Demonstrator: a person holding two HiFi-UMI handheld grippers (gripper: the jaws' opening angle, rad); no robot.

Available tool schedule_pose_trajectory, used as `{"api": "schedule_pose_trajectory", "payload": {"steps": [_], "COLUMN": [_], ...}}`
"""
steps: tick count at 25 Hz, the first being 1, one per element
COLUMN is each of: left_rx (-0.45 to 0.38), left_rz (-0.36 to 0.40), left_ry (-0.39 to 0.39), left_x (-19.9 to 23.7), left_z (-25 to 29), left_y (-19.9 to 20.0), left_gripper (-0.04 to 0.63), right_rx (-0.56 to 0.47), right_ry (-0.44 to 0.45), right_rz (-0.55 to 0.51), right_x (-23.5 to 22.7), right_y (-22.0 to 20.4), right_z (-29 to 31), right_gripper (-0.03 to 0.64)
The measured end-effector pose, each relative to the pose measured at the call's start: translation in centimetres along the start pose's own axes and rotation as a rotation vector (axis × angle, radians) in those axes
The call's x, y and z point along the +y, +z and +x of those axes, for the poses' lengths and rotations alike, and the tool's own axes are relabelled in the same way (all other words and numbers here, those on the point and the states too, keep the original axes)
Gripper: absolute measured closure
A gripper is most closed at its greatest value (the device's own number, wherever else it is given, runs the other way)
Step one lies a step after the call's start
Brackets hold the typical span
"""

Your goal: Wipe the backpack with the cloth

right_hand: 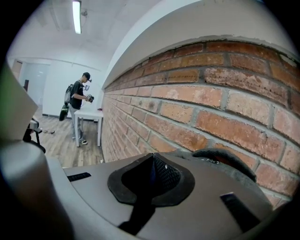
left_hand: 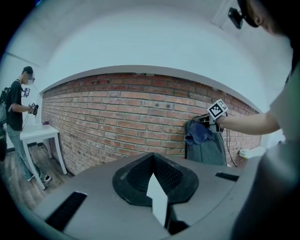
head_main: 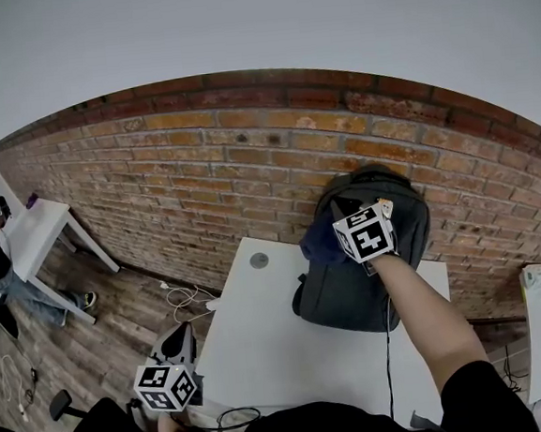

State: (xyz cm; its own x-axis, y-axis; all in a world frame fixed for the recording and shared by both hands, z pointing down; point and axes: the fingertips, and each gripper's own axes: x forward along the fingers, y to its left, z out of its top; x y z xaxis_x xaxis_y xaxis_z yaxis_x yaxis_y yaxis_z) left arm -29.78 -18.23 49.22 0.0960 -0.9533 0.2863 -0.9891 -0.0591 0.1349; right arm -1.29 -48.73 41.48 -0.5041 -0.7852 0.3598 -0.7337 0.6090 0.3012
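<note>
The backpack [head_main: 357,287] is grey woven fabric, matt. The cloth [head_main: 320,242] is soft dark-blue fabric, creased. The table [head_main: 264,352] is white and smooth. The wall [head_main: 201,169] is rough red brick with pale mortar. The floor [head_main: 46,343] is wood-grain planks. The left claw [left_hand: 153,164] and right claw [right_hand: 152,171] have smooth matt grey plastic shells and black, finely textured pads.

Your right gripper [right_hand: 152,177] has its fingers [right_hand: 167,176] pressed together on a thin blue sliver of cloth [right_hand: 151,171]. Just past them, the dark top of the backpack [right_hand: 227,159] sits against the brick wall [right_hand: 211,98]. A person [right_hand: 79,101] stands far off to the left.
</note>
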Motion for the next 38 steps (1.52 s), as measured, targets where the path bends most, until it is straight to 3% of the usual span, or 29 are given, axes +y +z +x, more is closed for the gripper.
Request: {"api": "schedule_pose_trajectory", "payload": {"steps": [24,38], "left_rx": [-0.007,0.006], "left_rz": [0.021,0.028], "left_ry": [-0.038,-0.048], "left_x": [-0.6,0.1], "left_z": [0.9,1.4], "left_y": [0.7,0.7], "left_gripper": [0.598,0.598], "right_rx": [0.138,0.299], "right_ry": [0.212,0.318], "right_rz": [0.105,0.046], "right_x": [14.9,22.3], "right_y": [-13.3,-20.9], "right_z": [-3.1,-3.9], "right_gripper": [0.607,0.607]}}
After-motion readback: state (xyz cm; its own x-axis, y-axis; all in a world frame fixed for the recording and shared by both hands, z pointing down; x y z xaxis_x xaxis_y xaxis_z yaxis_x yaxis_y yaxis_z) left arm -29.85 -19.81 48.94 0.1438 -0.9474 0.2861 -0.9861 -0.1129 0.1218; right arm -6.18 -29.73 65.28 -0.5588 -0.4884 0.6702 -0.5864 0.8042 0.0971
